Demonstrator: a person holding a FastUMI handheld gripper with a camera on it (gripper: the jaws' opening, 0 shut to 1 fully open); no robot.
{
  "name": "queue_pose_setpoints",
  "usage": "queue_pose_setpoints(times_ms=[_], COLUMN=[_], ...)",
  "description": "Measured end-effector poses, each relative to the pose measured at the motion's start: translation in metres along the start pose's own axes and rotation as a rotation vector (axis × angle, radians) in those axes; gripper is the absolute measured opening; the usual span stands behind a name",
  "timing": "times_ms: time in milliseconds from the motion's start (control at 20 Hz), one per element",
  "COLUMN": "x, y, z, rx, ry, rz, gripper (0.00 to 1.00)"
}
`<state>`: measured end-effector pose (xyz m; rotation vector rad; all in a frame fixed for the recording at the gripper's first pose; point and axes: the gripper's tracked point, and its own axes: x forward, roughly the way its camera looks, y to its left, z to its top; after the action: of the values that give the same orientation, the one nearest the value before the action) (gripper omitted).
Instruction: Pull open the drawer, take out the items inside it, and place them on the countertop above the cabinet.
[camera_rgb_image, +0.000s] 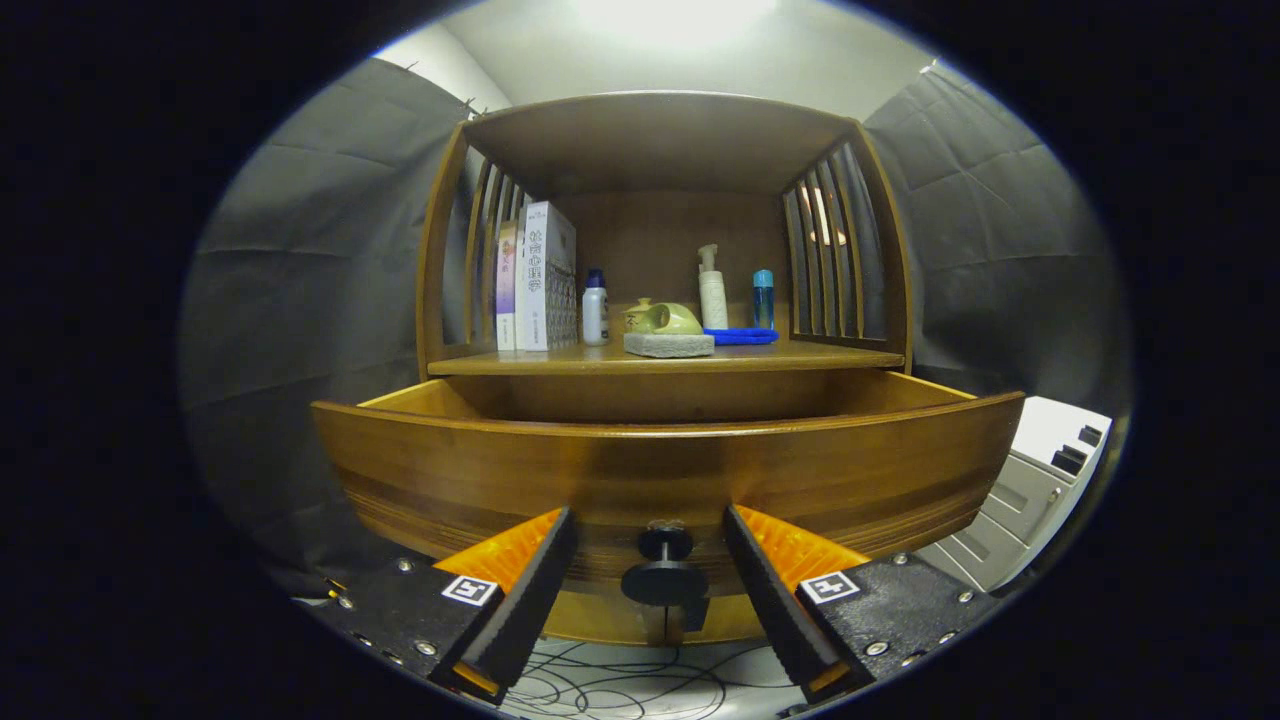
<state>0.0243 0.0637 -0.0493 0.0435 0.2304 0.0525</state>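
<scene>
I see the claw (650, 545) with its 2 fingers spread apart, one on either side of the drawer knob (665, 570) and neither touching it. The knob is a dark round pull on the front panel of the wooden drawer (660, 470), and it sits in the gap between the fingers, just ahead of them.

The drawer is pulled out from the cabinet toward me. From this low angle its front panel hides the inside, so I cannot tell what lies in it.

Directly above the drawer is the worktop (665, 360), a wooden surface under a roofed shelf frame with slatted sides. Just above the knob, at the worktop's front edge, lies a grey sponge (668, 344). Touching it from behind is a yellow-green teapot (665, 318). Right of the sponge is a blue cloth (741, 336), with a white pump bottle (712, 290) and a small blue bottle (763, 298) standing behind the cloth. Left of the sponge stand a white bottle with a blue cap (595, 307) and 2 upright books (535, 277).

Below the knob, cables (620, 685) trail over the floor.
</scene>
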Motion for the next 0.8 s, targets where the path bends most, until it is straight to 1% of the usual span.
queue_pose_setpoints(times_ms=[100,200,250,300,350,400,800], x=[0.007,0.013,0.016,0.021,0.025,0.036,0.061], y=[-0.003,-0.004,-0.005,-0.004,-0.004,-0.005,-0.005], z=[0.001,0.009,0.005,0.009,0.008,-0.001,0.003], rx=[-0.009,-0.007,-0.006,-0.007,-0.012,-0.015,-0.030], ry=[0.009,-0.006,0.019,-0.004,0.007,0.012,0.040], rz=[-0.012,-0.003,-0.002,-0.003,-0.003,-0.005,-0.005], gripper=[0.94,0.95,0.95,0.95,0.96,0.95,0.95])
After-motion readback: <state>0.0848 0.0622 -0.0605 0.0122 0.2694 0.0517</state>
